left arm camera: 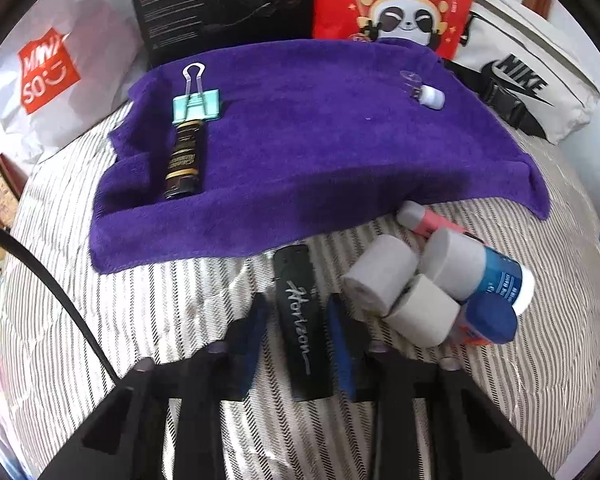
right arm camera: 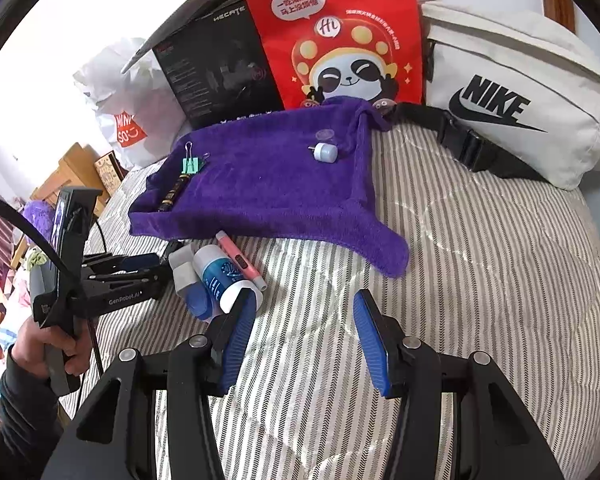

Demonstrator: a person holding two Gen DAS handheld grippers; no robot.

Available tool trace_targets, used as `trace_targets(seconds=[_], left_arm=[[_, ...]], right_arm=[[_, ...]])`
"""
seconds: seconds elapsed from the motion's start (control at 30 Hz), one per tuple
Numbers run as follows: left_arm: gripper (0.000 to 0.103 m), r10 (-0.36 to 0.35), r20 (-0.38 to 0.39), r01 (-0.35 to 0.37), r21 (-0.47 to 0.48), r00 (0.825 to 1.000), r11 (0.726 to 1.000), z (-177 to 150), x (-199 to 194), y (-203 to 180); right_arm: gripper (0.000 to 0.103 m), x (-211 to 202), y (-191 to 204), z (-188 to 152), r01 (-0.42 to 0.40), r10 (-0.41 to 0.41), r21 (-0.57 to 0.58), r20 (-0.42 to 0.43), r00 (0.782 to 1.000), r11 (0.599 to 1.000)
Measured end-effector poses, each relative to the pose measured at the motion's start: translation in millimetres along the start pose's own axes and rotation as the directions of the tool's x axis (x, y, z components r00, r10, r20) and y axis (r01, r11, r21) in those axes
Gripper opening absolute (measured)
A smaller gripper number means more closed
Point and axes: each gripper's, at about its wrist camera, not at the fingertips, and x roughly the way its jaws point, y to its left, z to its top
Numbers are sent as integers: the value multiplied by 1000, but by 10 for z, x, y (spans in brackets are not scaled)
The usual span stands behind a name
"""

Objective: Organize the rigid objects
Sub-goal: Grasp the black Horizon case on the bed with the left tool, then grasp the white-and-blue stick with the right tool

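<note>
A purple towel (left arm camera: pixel 300 128) (right arm camera: pixel 268 184) lies on a striped bed. On it lie a teal binder clip (left arm camera: pixel 197 104) (right arm camera: pixel 192 165), a dark tube (left arm camera: pixel 185 160) (right arm camera: pixel 174 194) and a small white cap-like piece (left arm camera: pixel 431 97) (right arm camera: pixel 326 153). My left gripper (left arm camera: pixel 300 320) is open around a black "Horizon" case (left arm camera: pixel 302 320) in front of the towel; its fingers stand apart from the case sides. Beside it lie grey-capped blue and white bottles (left arm camera: pixel 460 280) (right arm camera: pixel 216 276) and a pink pen (left arm camera: pixel 424 222) (right arm camera: pixel 240 258). My right gripper (right arm camera: pixel 306 340) is open and empty over the bedcover.
Behind the towel stand a black box (left arm camera: pixel 220 0) (right arm camera: pixel 220 68), a red panda bag (left arm camera: pixel 396 4) (right arm camera: pixel 340 40), a white Miniso bag (left arm camera: pixel 52 76) (right arm camera: pixel 128 120) and a white Nike bag (left arm camera: pixel 532 80) (right arm camera: pixel 516 92). The left gripper's body (right arm camera: pixel 100 284) shows in the right wrist view.
</note>
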Motion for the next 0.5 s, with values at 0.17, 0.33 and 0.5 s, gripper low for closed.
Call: trace_targets(seconds=[0.17, 0.33, 0.5], left_arm=[[23, -11, 17, 11, 1, 1000, 1000, -27, -13, 19], [23, -9, 20, 9, 9, 1000, 1000, -52, -23, 27], [23, -3, 3, 3, -2, 1000, 1000, -166, -87, 153]], right_arm=[[50, 105, 84, -7, -19, 18, -18, -24, 1000, 1000], [50, 275, 265, 0, -65, 62, -57, -57, 996, 996], [50, 490, 409, 22, -84, 74, -108, -86, 993, 991]])
